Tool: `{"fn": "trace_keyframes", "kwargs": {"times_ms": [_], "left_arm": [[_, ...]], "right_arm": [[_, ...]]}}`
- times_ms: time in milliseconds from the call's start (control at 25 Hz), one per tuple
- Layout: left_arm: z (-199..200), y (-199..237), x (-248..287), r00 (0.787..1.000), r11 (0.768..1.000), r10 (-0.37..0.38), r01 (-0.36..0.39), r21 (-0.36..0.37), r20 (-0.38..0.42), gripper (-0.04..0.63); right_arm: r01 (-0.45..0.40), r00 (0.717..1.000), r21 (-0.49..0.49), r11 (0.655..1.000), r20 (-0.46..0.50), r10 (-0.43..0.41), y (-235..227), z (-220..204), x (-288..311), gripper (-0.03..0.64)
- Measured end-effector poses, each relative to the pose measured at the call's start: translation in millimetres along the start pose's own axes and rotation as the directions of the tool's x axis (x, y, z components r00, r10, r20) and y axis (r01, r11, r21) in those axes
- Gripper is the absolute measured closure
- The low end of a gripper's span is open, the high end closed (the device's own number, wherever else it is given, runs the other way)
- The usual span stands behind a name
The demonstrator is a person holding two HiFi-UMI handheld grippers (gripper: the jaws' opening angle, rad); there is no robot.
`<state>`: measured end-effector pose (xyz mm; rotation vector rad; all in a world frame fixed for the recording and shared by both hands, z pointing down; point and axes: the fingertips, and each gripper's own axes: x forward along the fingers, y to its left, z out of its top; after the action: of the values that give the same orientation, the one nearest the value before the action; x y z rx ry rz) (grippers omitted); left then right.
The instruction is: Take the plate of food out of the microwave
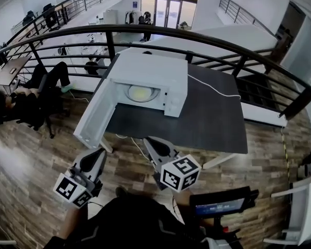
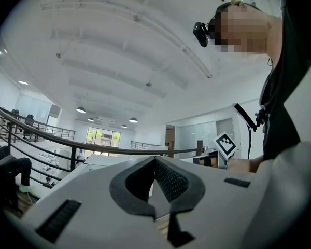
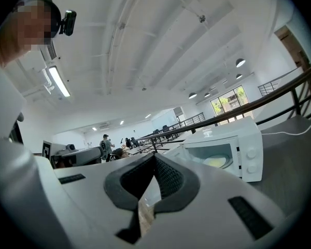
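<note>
A white microwave (image 1: pixel 150 82) stands on a dark grey table (image 1: pixel 207 118), its door (image 1: pixel 96 115) swung wide open to the left. Inside it rests a plate of yellow food (image 1: pixel 141 93), which the right gripper view shows through the opening as plate (image 3: pixel 216 162) in microwave (image 3: pixel 233 149). Both grippers hang low over the wooden floor, short of the table's near edge and apart from the microwave. My left gripper (image 1: pixel 101 152) points up toward the door's corner, jaws shut and empty (image 2: pixel 155 160). My right gripper (image 1: pixel 147 139) is also shut on nothing (image 3: pixel 154 155).
A black curved railing (image 1: pixel 197 38) runs behind the table. A white cable (image 1: pixel 212 90) trails from the microwave across the tabletop. A person sits on a chair (image 1: pixel 26 100) at the left. A dark device with a screen (image 1: pixel 223 204) sits at lower right.
</note>
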<state>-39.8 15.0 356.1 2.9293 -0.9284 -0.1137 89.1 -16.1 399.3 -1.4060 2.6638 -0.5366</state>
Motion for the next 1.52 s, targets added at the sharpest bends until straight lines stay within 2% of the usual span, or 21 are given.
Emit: {"fn": "trace_keyframes", "kwargs": {"times_ms": [440, 640, 920, 1280, 1520], "left_arm": [[14, 73, 2, 0.995, 0.995, -0.097, 0.097, -0.016, 0.0, 0.591], [13, 89, 5, 0.986, 0.985, -0.168, 0.168, -0.038, 0.004, 0.591], [9, 107, 13, 0.971, 0.972, -0.234, 0.233, -0.045, -0.037, 0.591], [9, 120, 48, 0.975, 0.976, -0.216, 0.213, -0.051, -0.05, 0.591], [16, 138, 84, 0.982, 0.981, -0.187, 0.186, -0.048, -0.02, 0.591]], "right_arm": [[0.105, 0.993, 0.034, 0.994, 0.048, -0.106, 5, 14, 63, 0.617], [0.158, 0.984, 0.036, 0.987, 0.072, -0.161, 5, 17, 76, 0.617], [0.223, 0.968, 0.088, 0.971, 0.094, -0.231, -2, 16, 88, 0.617], [0.207, 0.972, 0.113, 0.972, 0.087, -0.217, -38, 30, 107, 0.617], [0.173, 0.979, 0.107, 0.979, 0.089, -0.183, -78, 49, 136, 0.617]]}}
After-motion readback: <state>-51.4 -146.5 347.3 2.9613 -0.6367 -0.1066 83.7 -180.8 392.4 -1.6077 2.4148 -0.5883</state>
